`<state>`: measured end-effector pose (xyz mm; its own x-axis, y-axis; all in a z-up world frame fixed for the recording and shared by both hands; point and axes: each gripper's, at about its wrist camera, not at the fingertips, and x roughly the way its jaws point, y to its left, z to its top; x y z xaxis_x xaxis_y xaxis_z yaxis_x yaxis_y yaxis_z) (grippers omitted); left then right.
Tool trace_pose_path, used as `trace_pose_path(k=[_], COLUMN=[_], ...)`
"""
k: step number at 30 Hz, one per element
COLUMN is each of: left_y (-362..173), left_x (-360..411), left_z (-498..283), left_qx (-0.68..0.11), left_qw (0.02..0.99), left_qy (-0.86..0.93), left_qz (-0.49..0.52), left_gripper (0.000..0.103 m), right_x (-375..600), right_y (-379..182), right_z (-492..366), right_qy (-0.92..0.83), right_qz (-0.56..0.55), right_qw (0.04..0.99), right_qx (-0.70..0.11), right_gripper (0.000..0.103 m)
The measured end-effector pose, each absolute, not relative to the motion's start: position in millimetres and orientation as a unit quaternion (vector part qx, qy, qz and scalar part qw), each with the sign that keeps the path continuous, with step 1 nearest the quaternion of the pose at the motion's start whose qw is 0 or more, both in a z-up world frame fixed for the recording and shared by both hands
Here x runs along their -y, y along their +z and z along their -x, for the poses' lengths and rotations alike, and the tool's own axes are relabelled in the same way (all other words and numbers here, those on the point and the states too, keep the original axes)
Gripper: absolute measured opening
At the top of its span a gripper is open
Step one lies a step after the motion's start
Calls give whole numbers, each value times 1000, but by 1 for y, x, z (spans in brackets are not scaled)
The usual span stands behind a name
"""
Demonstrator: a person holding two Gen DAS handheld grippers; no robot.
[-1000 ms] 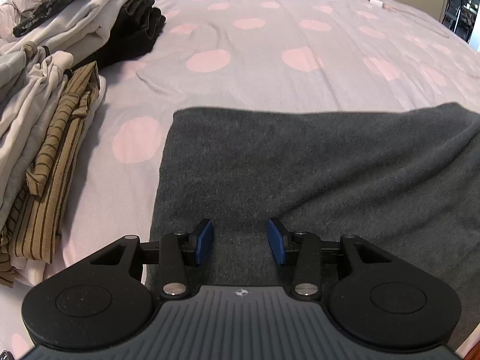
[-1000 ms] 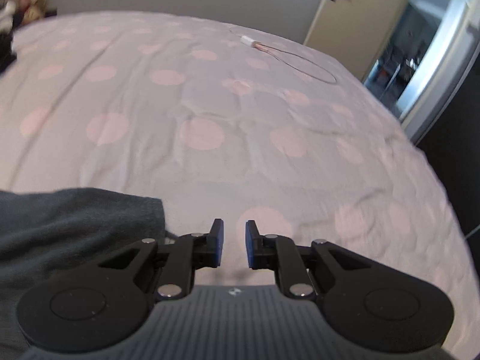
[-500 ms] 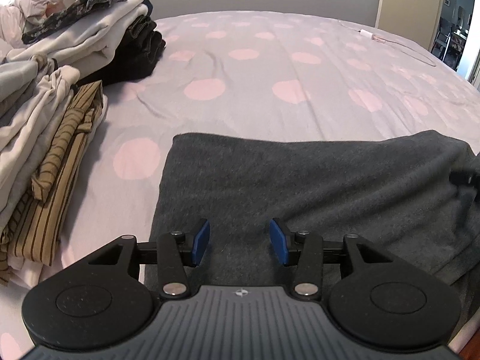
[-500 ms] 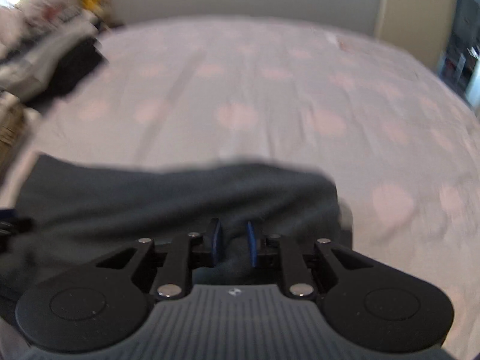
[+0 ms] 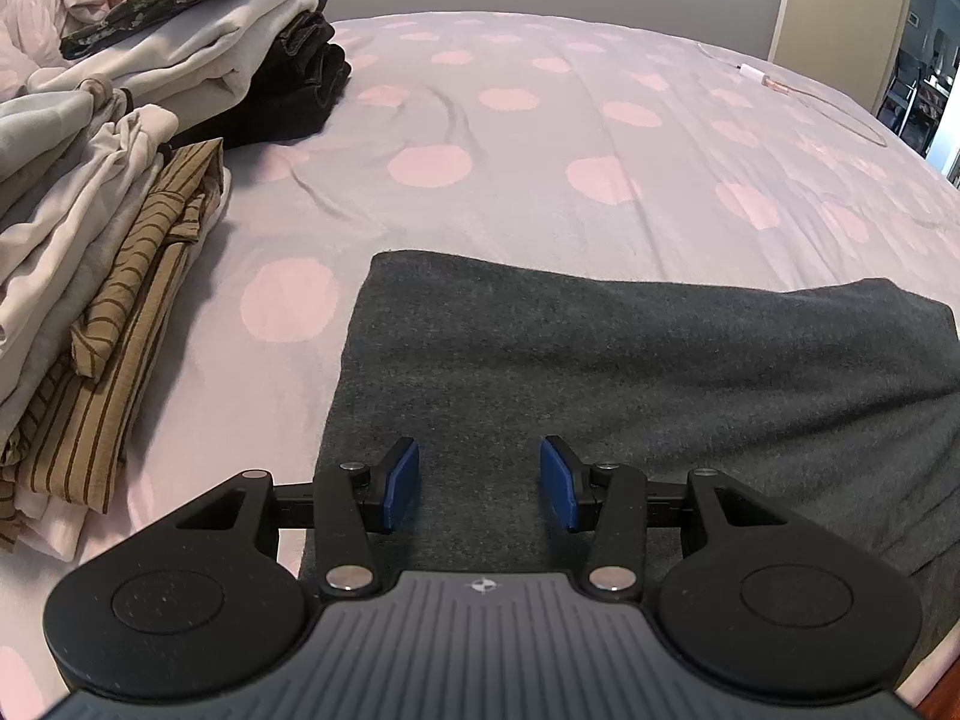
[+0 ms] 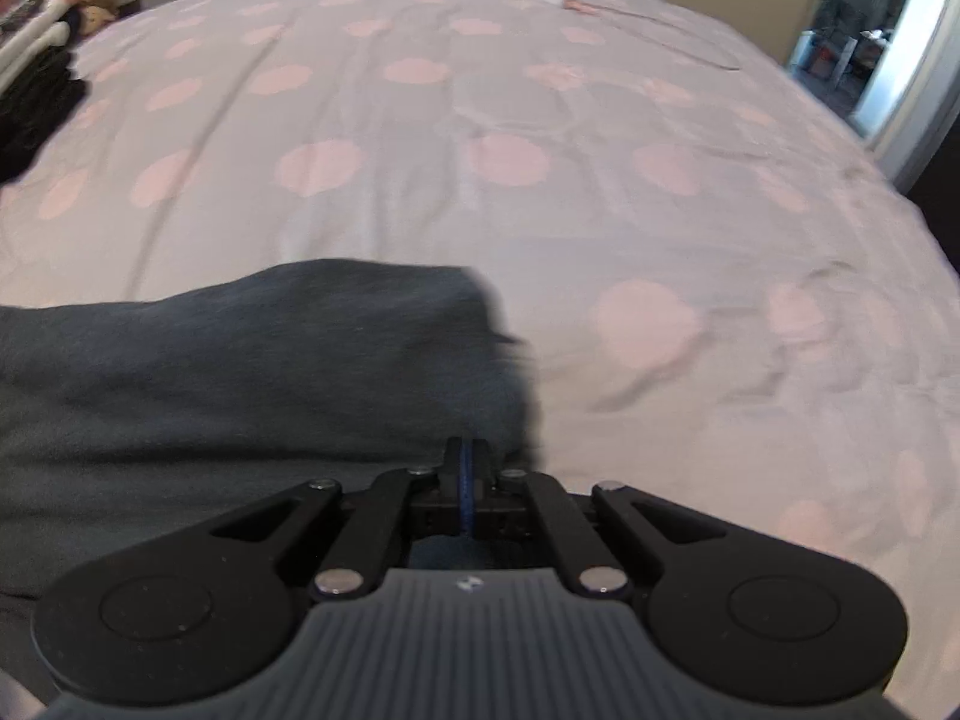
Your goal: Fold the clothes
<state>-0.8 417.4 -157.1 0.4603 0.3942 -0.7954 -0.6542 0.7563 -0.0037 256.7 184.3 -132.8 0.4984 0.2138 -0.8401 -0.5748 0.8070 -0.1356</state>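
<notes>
A dark grey garment (image 5: 600,372) lies folded flat on the spotted bedspread (image 5: 510,138), its long side running left to right. My left gripper (image 5: 480,483) hovers open over the garment's near left part, with nothing between its blue pads (image 5: 401,483). In the right wrist view the same dark grey garment (image 6: 240,372) fills the lower left. My right gripper (image 6: 467,477) is shut at the garment's right end, the pads pressed together where the cloth bunches up to them.
Stacks of folded clothes stand along the left: a striped brown shirt (image 5: 120,312), pale grey items (image 5: 180,54) and dark trousers (image 5: 300,90). A thin cable (image 5: 840,108) lies at the far right of the bed. An open doorway (image 6: 864,54) is beyond.
My right gripper swung left over the garment's right end and closed its fingers there. The left gripper pulled back and tilted up slightly and stayed open.
</notes>
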Motion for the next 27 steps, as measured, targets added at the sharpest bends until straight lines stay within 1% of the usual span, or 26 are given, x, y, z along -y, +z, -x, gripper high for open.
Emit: trace_pose_path(k=[2, 3, 4, 5, 6, 7, 8, 10, 11, 12, 18, 22, 23, 25, 26, 27], left_y=[-156, -156, -155, -155, -154, -154, -154, -155, -156, -156, -156, -156, -156, -156, -156, -155], left_x=[-417, -416, -416, -415, -415, -415, -414, -414, -414, -414, -417, -418, -419, -419, -420, -421], left_z=[1, 1, 1, 0, 0, 0, -1, -2, -2, -2, 2, 2, 2, 2, 3, 3], left_qx=[-414, -413, -413, -412, -412, -412, -413, -415, -417, -418, -417, -419, -419, -419, -418, -417], left_qw=[840, 841, 841, 841, 842, 842, 842, 842, 841, 840, 837, 835, 834, 834, 834, 834], left_qy=[312, 312, 312, 312, 312, 311, 311, 310, 310, 311, 317, 319, 319, 320, 320, 320], left_qz=[157, 157, 157, 157, 157, 156, 155, 153, 152, 151, 158, 162, 162, 164, 165, 167], left_gripper=[53, 53, 53, 53, 53, 53, 53, 53, 53, 53, 53, 53, 53, 53, 53, 53], right_x=[-171, -163, -153, -144, -134, -125, -119, -111, -108, -106, -111, -117, -119, -122, -123, -125], right_y=[-128, -126, -124, -121, -119, -117, -116, -115, -116, -119, -153, -172, -176, -183, -186, -186], right_z=[-268, -275, -282, -288, -294, -299, -303, -309, -311, -313, -319, -322, -323, -324, -324, -323], right_qy=[221, 221, 229, 237, 244, 251, 259, 277, 285, 291, 286, 288, 289, 289, 289, 293], right_qz=[193, 176, 147, 113, 78, 46, 23, -14, -27, -30, -48, -59, -60, -62, -63, -62], right_qw=[839, 834, 825, 817, 808, 799, 791, 774, 765, 758, 727, 716, 715, 713, 712, 713], right_qx=[-459, -475, -495, -513, -530, -545, -553, -569, -577, -583, -623, -633, -634, -636, -637, -634], right_gripper=[14, 21, 38, 47, 58, 65, 69, 80, 83, 84, 84, 83, 82, 68, 65, 56])
